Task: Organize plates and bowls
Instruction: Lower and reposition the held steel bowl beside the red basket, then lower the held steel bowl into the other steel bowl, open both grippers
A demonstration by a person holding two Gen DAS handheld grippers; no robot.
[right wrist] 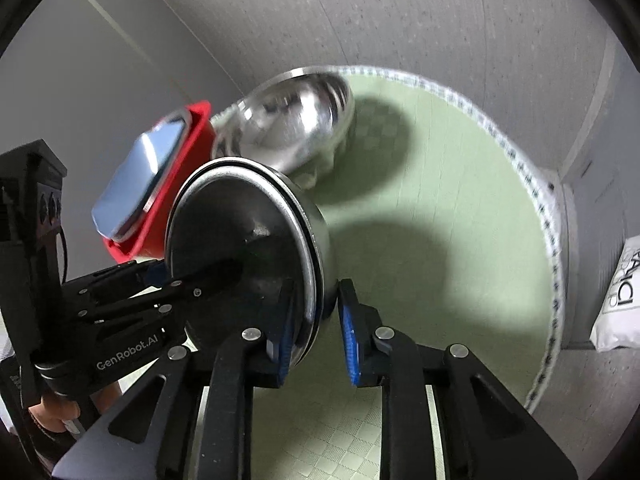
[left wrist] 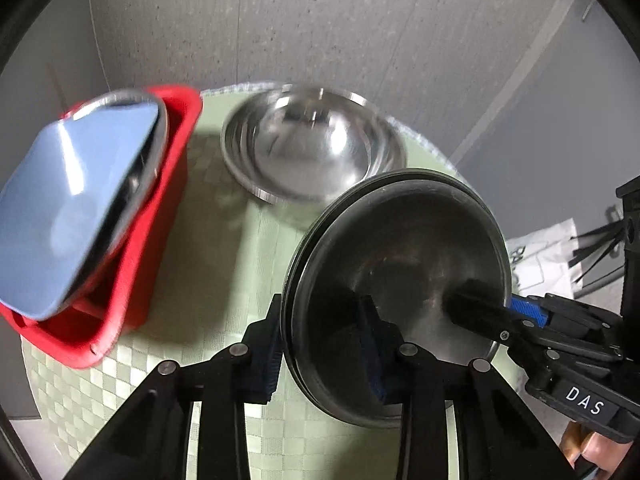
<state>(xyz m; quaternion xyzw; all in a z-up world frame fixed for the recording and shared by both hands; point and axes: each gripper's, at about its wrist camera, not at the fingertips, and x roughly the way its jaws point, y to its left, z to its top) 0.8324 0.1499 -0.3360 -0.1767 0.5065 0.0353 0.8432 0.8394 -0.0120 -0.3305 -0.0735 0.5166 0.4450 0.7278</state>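
Both grippers, left gripper (left wrist: 324, 344) and right gripper (right wrist: 316, 332), clamp nested steel bowls (left wrist: 400, 264) by opposite rims; uneven pull risks separation, slippage.

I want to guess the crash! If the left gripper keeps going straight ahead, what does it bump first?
Probably the big steel bowl on the green table, though depth is unclear. The left gripper itself holds nested dark bowls.

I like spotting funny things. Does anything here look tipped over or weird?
Yes. The stack of steel bowls is held up on its side, pinched at the rim by both the left tool and the right tool. The blue plate leans tilted in the red bin, poking out.
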